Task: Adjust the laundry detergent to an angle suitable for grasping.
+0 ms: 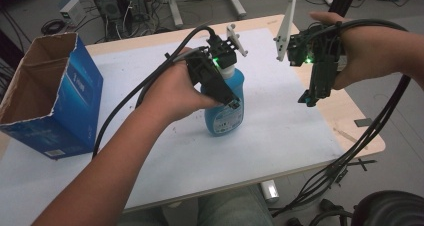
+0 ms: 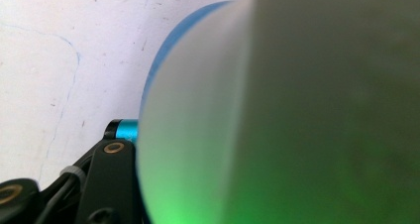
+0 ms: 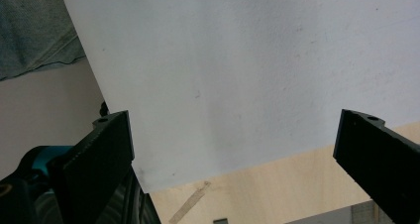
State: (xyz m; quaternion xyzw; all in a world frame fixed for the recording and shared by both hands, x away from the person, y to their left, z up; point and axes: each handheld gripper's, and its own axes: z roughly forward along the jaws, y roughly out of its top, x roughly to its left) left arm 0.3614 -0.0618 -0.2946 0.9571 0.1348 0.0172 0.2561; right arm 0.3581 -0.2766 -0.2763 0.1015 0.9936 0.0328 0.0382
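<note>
A blue bottle (image 1: 223, 115) with a pale top stands upright on the white sheet (image 1: 280, 121) near the table's middle. My left gripper (image 1: 226, 93) is shut on its upper body, the hand coming in from the left. In the left gripper view the bottle (image 2: 277, 110) is a close blur lit green, with one black finger (image 2: 111, 182) pressed against its left side. My right gripper (image 1: 310, 98) hangs above the table's right edge, pointing down, apart from the bottle. Its jaws stand wide open with nothing between them, over the sheet (image 3: 237, 60), in the right gripper view (image 3: 233, 144).
An open blue cardboard box (image 1: 50, 96) sits at the left end of the table. Bare wood (image 1: 360, 131) shows along the right edge past the sheet. Thick cables (image 1: 370, 131) trail from both grippers; computers and stands are on the floor behind.
</note>
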